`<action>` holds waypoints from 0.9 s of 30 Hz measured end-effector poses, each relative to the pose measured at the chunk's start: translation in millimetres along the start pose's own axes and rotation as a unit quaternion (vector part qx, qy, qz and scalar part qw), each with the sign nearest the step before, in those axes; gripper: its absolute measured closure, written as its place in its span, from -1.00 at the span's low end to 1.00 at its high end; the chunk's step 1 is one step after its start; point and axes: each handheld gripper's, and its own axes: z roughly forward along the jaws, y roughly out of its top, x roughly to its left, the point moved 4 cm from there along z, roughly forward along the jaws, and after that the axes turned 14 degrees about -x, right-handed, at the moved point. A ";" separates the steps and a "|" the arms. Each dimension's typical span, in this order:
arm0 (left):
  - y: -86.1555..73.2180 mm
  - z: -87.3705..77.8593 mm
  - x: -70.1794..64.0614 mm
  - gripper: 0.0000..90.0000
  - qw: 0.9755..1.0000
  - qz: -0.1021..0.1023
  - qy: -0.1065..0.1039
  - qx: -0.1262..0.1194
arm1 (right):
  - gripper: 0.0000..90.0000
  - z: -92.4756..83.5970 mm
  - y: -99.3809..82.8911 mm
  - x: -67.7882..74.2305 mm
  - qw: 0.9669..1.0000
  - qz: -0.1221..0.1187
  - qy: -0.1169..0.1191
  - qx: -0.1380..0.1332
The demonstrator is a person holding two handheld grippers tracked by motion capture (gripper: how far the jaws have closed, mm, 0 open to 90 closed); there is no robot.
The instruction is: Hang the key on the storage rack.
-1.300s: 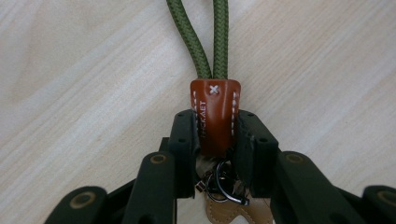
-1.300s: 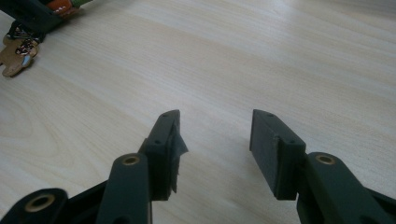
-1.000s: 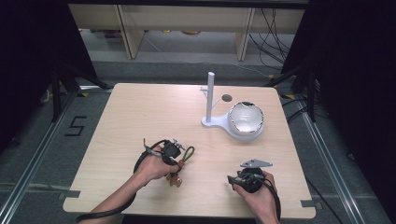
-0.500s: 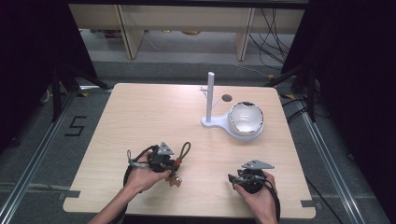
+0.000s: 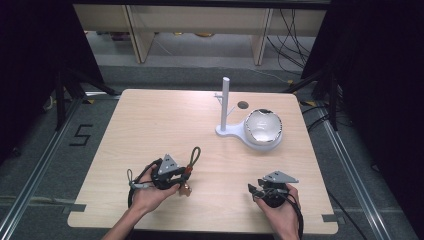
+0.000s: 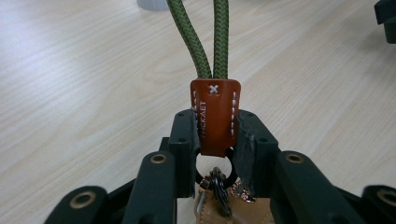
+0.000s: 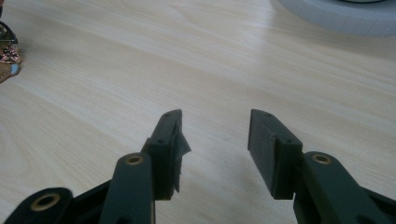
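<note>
1. Since a second ago your left hand has drawn back toward you and to your left across the counter (image 5: pixel 150 125), carrying the keychain with it; half a second ago it was already close to where it is now. Your right hand has stayed put.
2. Your left claw (image 6: pixel 215 135) is pinching the brown leather tab (image 6: pixel 215 116) of the keychain, one jaw on either side of it. The green cord loop (image 6: pixel 205 42) rises out of the tab, and a metal ring with small charms (image 6: pixel 219 186) hangs below it between the jaws.
3. In the high view the keychain sits at your left claw (image 5: pixel 182 172), near the front edge of the counter; its green cord loop (image 5: pixel 194 156) points away from you.
4. Your right claw (image 7: pixel 215 140) is spread wide and holds nothing; in the high view it rests low near the front right of the counter (image 5: pixel 257 190).
5. The white stand (image 5: pixel 226 107) with its upright post and the white bowl (image 5: pixel 263 127) touching its base are well apart from both claws, toward the far right.
6. My judgement: the pick-up is done and the grip looks secure. If the keychain is meant for the stand or the bowl, that whole carry and placement is still ahead.
</note>
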 end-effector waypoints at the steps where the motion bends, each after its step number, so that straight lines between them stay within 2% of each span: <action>1: 1.0 -2.1 -0.1 0.54 1.000 0.002 0.004 -0.003 | 0.25 -1.1 0.3 1.6 1.000 0.009 0.001 0.003; 2: 2.5 -4.2 -0.7 0.54 1.000 0.002 0.000 -0.010 | 0.25 -0.5 0.5 0.6 1.000 0.004 0.001 -0.003; 3: 3.6 -5.2 -1.0 0.54 1.000 0.005 0.006 -0.020 | 0.25 -0.9 0.8 0.5 1.000 -0.001 0.002 -0.009; 5: 4.7 -6.5 -1.3 0.54 1.000 0.007 0.005 -0.022 | 0.25 -0.3 0.8 1.6 1.000 0.002 0.003 -0.011; 6: 4.7 -6.5 -1.3 0.54 1.000 0.007 0.005 -0.022 | 0.25 -0.3 0.2 1.2 1.000 -0.006 0.001 -0.009; 9: 7.0 -7.1 -1.6 0.54 0.999 -0.005 0.010 -0.040 | 0.24 0.2 0.3 3.4 1.000 0.005 0.006 -0.011; 11: 11.4 -9.0 0.6 0.54 0.998 -0.003 0.016 -0.054 | 0.24 -0.9 1.3 2.5 1.000 -0.007 0.001 -0.017; 14: 14.1 -10.4 1.5 0.54 0.998 -0.005 0.020 -0.055 | 0.24 -0.9 2.0 2.7 1.000 -0.005 -0.003 -0.020; 15: 15.7 -10.7 2.1 0.54 0.998 -0.005 0.019 -0.063 | 0.24 -0.8 2.0 2.7 1.000 -0.005 -0.003 -0.021; 16: 17.7 -11.2 2.8 0.54 0.998 -0.005 0.019 -0.065 | 0.22 0.0 1.3 4.2 1.000 0.005 0.010 -0.016; 20: 20.0 -12.6 3.5 0.54 0.997 -0.008 0.023 -0.067 | 0.21 -0.2 1.6 4.7 1.000 -0.001 -0.002 -0.020; 24: 25.8 -15.0 4.6 0.54 0.997 -0.003 0.026 -0.076 | 0.21 -0.6 3.3 7.1 1.000 0.001 0.003 -0.028; 27: 30.2 -15.8 5.6 0.54 0.996 -0.001 0.028 -0.082 | 0.21 0.1 3.4 6.2 1.000 -0.006 -0.002 -0.028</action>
